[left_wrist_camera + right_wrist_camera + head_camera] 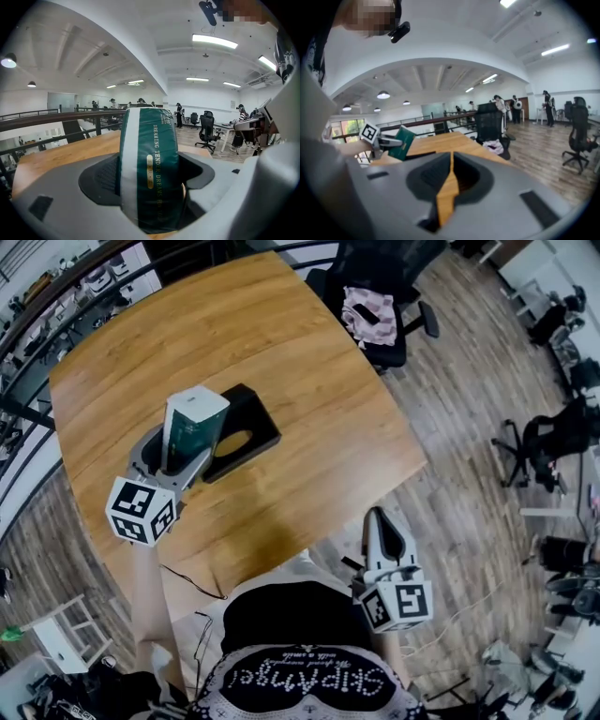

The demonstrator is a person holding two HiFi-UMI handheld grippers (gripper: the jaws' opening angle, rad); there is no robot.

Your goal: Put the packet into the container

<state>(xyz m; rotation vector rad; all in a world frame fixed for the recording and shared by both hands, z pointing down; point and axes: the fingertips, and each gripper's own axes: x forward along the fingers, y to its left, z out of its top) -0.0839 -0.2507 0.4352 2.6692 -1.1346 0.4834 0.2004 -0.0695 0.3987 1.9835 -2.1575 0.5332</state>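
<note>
**A:** Jaws first: how are they standing?

**B:** The left gripper (150,190) is clamping a packet (149,159), its jaws pressing on both sides of the lower half. The right gripper (451,157) is sitting closed on nothing, off the bench's near edge.

**A:** And the packet?

**B:** It's looking soft and pillow-like, glossy dark green with a pale stripe and gold lettering, and it's sticking up out of the gripper. It's hanging over the smooth wood-grain bench (281,334), at the left edge of the black rectangular container (258,407), not inside it.
</note>
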